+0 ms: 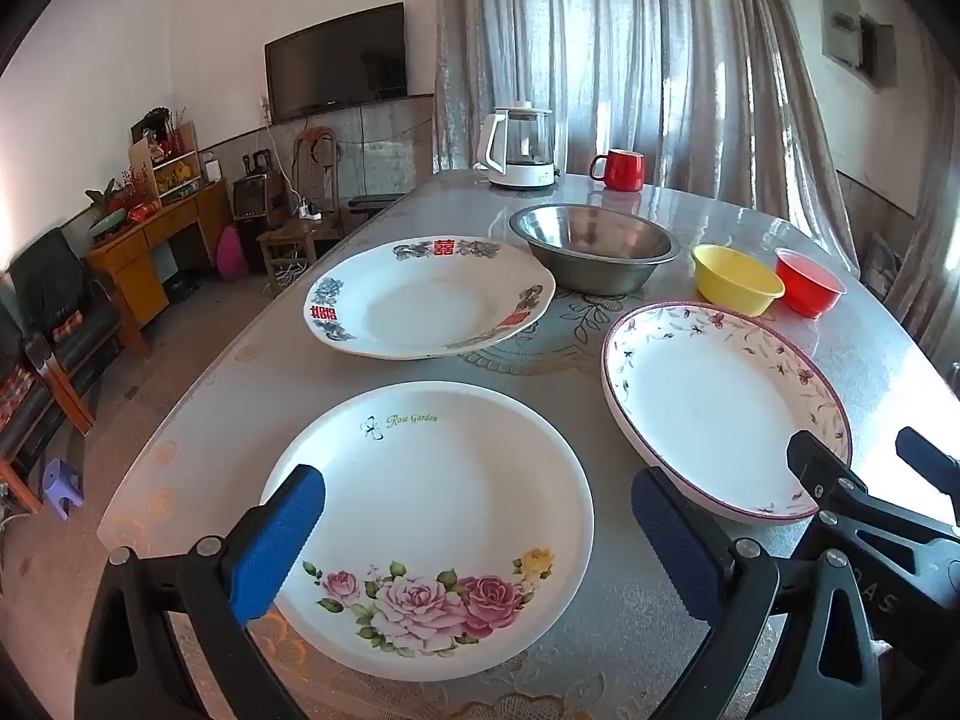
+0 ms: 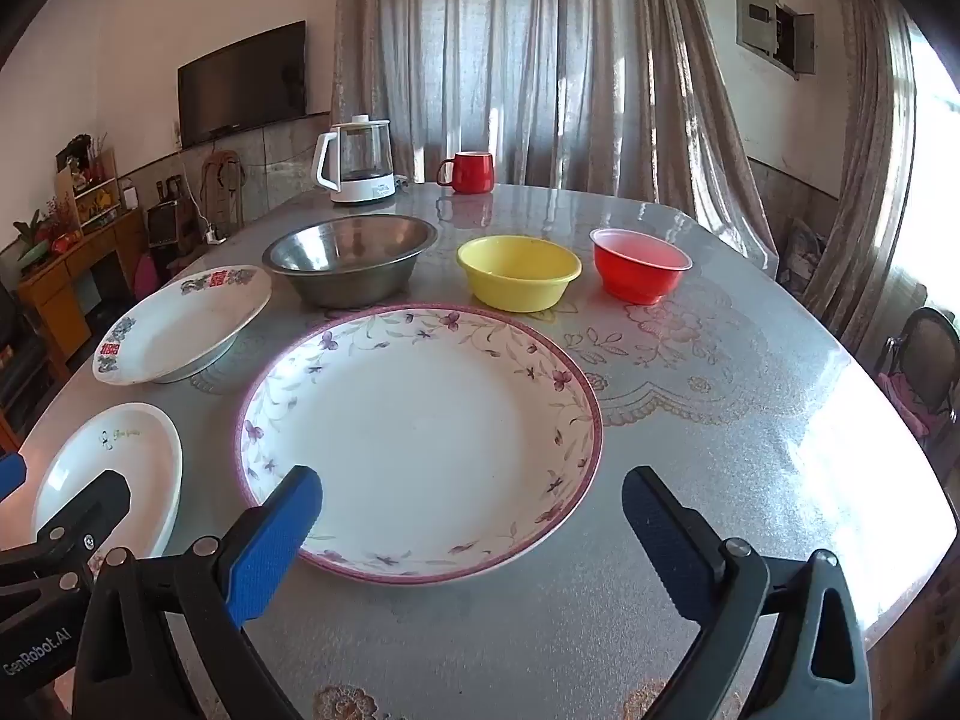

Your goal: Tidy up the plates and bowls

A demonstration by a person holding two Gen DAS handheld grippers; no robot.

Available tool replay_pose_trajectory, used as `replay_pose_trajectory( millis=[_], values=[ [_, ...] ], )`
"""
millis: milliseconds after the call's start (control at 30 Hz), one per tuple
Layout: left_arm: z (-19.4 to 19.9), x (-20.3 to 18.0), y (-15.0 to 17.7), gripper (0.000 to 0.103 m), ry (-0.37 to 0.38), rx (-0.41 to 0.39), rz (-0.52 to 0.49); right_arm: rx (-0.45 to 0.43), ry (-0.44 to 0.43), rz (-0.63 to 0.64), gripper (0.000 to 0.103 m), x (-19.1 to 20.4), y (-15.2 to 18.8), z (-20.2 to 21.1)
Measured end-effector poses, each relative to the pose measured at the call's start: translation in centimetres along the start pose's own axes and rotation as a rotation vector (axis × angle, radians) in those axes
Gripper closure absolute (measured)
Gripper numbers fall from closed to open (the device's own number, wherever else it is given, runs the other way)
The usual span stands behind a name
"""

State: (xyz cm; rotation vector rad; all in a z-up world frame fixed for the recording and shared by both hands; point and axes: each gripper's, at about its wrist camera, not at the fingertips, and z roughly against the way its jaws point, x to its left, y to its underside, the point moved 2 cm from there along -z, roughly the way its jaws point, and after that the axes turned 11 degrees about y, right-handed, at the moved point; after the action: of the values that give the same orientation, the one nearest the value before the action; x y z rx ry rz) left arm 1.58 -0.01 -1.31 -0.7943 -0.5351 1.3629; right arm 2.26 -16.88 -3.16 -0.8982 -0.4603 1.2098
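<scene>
- Hovering above the near edge of the table [image 2: 750, 396], both grippers pointed downward at an angle with nothing between their fingers.
- The left gripper [image 1: 477, 516] had its blue-padded fingers spread wide over the rose-printed plate [image 1: 429, 522], without touching it.
- The right gripper [image 2: 471, 516] was likewise spread wide, over the near rim of the plate with the purple floral border [image 2: 420, 441]; contact was not evident.
- The two plates lay side by side, apart, the rose-printed one to the left.
- A third plate, marked with red characters [image 1: 432, 297], sat farther back on the left, with its far edge resting on the steel bowl [image 2: 351, 267] and so tilted.
- A yellow bowl [image 2: 519, 279] and a red bowl [image 2: 639, 264] stood in a row to the right of the steel bowl, each separate.
- A white kettle [image 2: 360, 162] and a red mug [image 2: 471, 171] stood at the far edge.
</scene>
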Motion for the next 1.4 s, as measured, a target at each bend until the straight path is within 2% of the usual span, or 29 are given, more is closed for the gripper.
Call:
replay_pose_trajectory(
  millis=[1400],
  values=[
    [-0.20, 0.80, -0.16, 0.000, -0.023, -0.002, 0.003, 0.000, -0.021, 0.028, 0.001, 0.74, -0.01, -0.34]
  ],
)
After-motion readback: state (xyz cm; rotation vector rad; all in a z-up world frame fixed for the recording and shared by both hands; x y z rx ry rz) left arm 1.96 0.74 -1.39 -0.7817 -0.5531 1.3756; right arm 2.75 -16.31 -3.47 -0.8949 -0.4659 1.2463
